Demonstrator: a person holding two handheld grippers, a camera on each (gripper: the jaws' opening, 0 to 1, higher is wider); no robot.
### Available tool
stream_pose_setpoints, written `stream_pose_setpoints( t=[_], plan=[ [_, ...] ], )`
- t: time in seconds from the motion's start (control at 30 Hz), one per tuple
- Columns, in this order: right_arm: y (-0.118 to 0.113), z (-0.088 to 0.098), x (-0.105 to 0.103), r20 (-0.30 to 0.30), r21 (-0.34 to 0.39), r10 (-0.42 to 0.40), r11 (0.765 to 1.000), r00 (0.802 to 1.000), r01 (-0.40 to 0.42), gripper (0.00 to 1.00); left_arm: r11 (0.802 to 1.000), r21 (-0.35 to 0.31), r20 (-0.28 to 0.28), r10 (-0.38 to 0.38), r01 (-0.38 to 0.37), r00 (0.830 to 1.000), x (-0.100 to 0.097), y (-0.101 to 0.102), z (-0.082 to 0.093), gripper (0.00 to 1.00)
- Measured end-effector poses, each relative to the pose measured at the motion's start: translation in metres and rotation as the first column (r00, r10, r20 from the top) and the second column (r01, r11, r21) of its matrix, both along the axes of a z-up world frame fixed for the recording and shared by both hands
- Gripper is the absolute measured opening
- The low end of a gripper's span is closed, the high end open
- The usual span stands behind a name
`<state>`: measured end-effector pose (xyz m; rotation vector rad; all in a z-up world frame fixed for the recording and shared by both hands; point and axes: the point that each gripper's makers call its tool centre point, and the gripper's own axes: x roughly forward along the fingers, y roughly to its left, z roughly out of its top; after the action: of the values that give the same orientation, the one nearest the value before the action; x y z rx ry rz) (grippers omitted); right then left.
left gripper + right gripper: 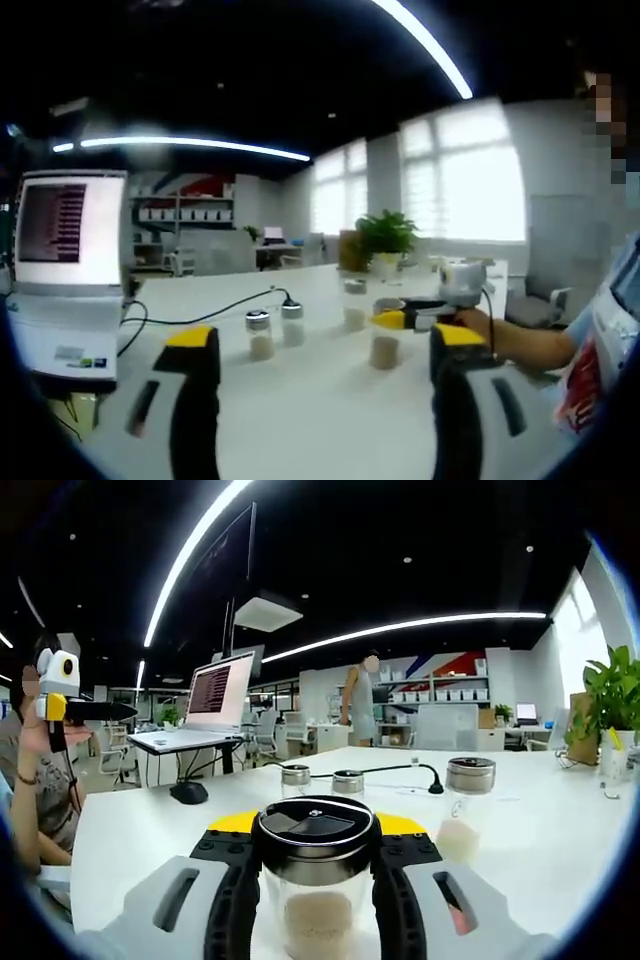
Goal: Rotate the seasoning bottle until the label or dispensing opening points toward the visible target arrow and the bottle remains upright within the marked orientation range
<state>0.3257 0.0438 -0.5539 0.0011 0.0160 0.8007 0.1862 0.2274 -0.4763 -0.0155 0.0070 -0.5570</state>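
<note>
Left gripper view, left to right: an open laptop [65,290] stands at the edge of the white table [310,400]. A black cable [200,312] runs from it across the table to two small seasoning jars [260,334] standing close together. The left claw [325,350] hangs above the table with its yellow-tipped jaws wide apart and nothing between them. Farther back stand another jar [354,304] and a potted plant [385,240]. To the right, the right claw [390,320] is clamped on the seasoning bottle [384,345], which stands upright on the table.

Right gripper view, left to right: the left claw [120,711] is raised beside a seated person [30,770]. The laptop [205,705] sits on the table [560,820], with a small black base [189,792] in front of it. At centre, the right claw [315,880] grips the seasoning bottle [315,880] just under its black flip lid, with pale granules showing through the glass. Behind it stand two small jars [295,777], and a larger jar [468,810] stands to the right. The plant [610,695] sits at the far right.
</note>
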Motion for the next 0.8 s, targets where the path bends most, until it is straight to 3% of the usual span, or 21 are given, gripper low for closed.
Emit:
stream_pose_setpoints(
  t=[0.8],
  plan=[
    [0.0036,-0.0028,0.0004,-0.016,-0.037,0.105,0.994,0.994,-0.105,0.42,1.0,0.006,-0.005,0.01,-0.01,1.0,0.0024,0.0032,-0.0033,0.92]
  ],
)
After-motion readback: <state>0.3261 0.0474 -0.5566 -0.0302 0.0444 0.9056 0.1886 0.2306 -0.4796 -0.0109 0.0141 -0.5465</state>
